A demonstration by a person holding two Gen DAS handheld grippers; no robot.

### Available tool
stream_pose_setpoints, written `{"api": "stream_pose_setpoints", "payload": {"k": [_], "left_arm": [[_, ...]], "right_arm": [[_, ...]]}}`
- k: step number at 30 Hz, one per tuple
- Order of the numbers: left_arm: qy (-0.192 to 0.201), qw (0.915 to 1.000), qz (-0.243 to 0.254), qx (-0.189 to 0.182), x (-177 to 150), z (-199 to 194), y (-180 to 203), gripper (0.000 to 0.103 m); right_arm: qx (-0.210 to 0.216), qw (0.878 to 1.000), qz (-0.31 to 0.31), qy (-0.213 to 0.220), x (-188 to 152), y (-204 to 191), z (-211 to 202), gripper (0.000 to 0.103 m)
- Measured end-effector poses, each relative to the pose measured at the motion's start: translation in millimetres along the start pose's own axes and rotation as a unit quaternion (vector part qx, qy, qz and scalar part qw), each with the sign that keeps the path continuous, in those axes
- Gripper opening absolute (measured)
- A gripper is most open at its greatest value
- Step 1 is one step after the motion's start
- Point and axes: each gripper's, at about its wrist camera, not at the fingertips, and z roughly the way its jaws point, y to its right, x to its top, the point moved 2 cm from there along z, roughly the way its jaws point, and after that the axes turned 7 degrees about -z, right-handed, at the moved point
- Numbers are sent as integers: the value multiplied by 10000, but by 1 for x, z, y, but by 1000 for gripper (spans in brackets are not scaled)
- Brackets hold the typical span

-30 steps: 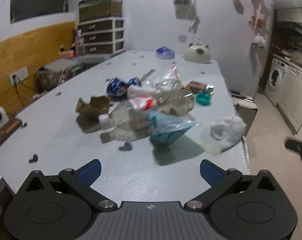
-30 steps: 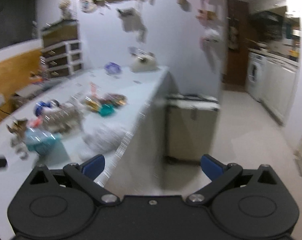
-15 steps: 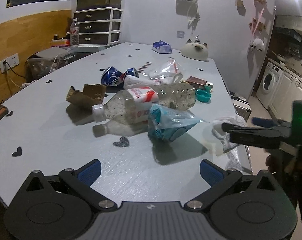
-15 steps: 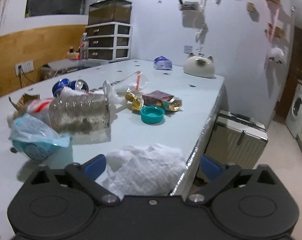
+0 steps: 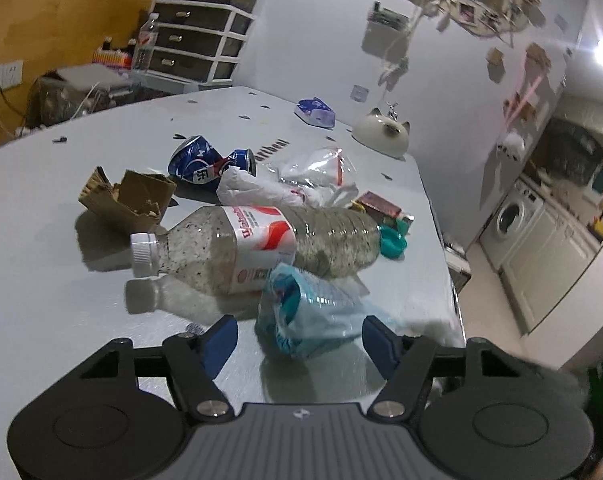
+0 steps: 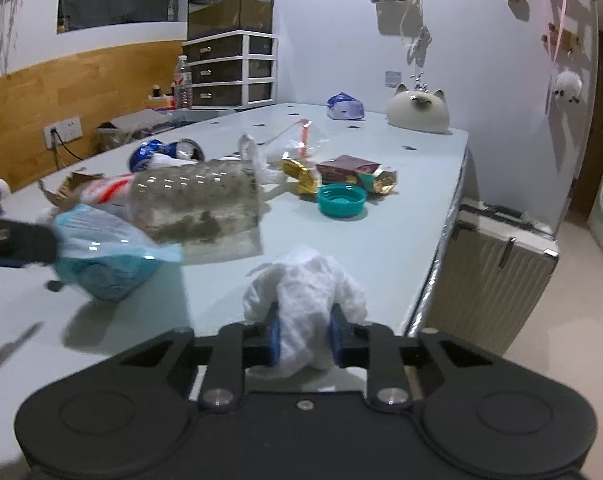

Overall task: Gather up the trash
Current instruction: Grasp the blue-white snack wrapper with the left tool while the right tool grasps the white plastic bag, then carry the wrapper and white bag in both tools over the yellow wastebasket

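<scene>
While the right tongs are clamped on the crumpled white tissue at the near edge of the surface, the left tongs have just been narrowing around the blue plastic bag, pads not yet pressing. Collection looks barely begun: plastic bottle, crushed cans, cardboard scrap, wrappers and teal lid remain.

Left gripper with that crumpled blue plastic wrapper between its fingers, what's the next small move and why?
Probably finish closing the left gripper: its fingers have just been closing, the blue wrapper sits between them, and gaps remain. The right gripper already pinches the white tissue.
</scene>
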Motion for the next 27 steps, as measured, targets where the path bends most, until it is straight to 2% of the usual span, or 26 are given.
{"api": "stream_pose_setpoints", "payload": {"k": [3,8,10,12,20,27], "left_arm": [[-1,9998,-145,-119,3,10,0,69],[-83,9996,-227,-172,7,25,3,68],[-138,9994,-258,-183,8,31,4,57],[-201,9991,-282,-249,7,34,5,54],[-129,9997,-39,-227,-3,26,13,44],[-23,9994,295,-204,-16,8,27,39]], "right_arm": [[53,9998,149,81,5,0,-5,19],[187,9997,4,151,16,-11,-3,19],[272,9995,-51,135,17,-20,0,19],[347,9993,-24,136,18,-25,0,19],[436,9990,107,76,9,-33,-7,18],[324,9991,288,41,0,-26,-25,18]]}}
